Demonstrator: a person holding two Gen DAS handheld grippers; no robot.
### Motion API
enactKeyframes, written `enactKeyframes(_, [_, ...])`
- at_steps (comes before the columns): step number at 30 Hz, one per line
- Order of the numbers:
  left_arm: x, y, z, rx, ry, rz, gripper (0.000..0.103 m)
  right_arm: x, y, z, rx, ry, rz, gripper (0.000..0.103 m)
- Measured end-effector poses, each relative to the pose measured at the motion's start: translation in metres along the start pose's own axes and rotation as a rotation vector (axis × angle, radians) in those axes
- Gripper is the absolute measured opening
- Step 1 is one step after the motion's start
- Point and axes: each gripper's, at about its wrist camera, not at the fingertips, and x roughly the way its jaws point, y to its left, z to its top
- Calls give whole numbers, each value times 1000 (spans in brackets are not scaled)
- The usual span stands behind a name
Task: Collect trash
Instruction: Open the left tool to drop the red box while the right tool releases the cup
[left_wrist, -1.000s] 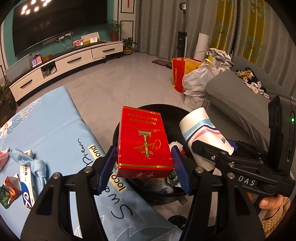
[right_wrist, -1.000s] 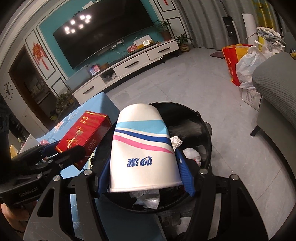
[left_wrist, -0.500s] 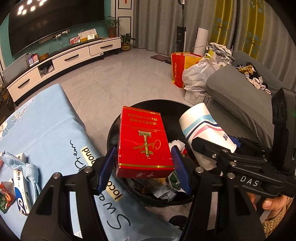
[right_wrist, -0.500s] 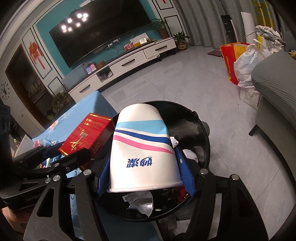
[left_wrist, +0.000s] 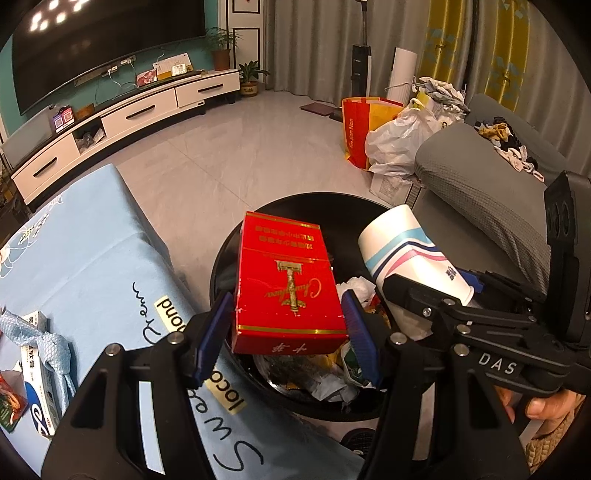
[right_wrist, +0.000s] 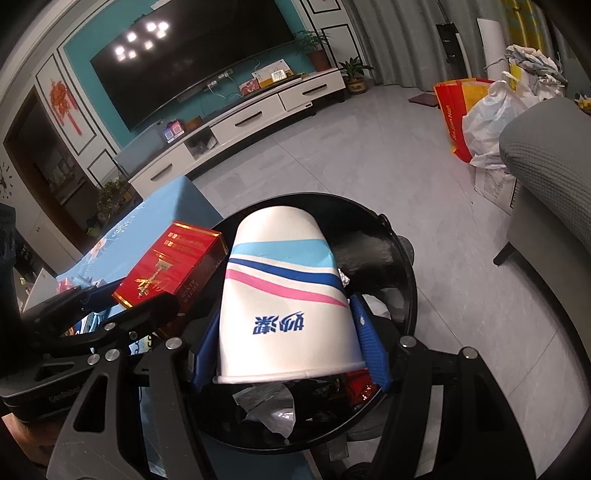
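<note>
A red carton with gold print (left_wrist: 288, 288) hangs over the black round trash bin (left_wrist: 295, 201), and my left gripper (left_wrist: 286, 319) is shut on its sides. Beside it, a white paper cup with blue and pink stripes (right_wrist: 288, 295) is held bottom-forward over the same bin (right_wrist: 404, 273), with my right gripper (right_wrist: 288, 350) shut on it near its rim. The bin holds crumpled paper and wrappers. From the right wrist view the red carton (right_wrist: 173, 266) sits left of the cup; from the left wrist view the cup (left_wrist: 406, 251) sits right of the carton.
A table under a light blue cloth (left_wrist: 92, 266) stands left of the bin, with a small box (left_wrist: 40, 373), a knotted blue rag (left_wrist: 48, 343) and a wrapper (left_wrist: 11, 402) on it. A grey sofa (left_wrist: 480, 199) is on the right, bags (left_wrist: 391, 144) on the floor behind.
My left gripper with the red carton has moved a little forward and down over the bin. The right gripper and the cup have stayed where they were.
</note>
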Motion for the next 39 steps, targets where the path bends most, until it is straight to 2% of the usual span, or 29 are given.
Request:
enactKeyframes(31, [7, 3, -1, -6, 33, -3, 62, 2, -7, -2, 10, 24, -38, 74])
enactKeyframes(33, [5, 3, -1, -11, 30, 0, 64, 0, -6, -1, 14, 25, -33, 74])
enactKeyframes(35, [1, 6, -2, -25, 21, 1, 76, -1, -5, 0, 14, 29, -24, 76])
enactKeyframes(39, [-10, 12, -2, -53, -3, -5, 78, -5, 1, 0, 1, 28, -30, 78])
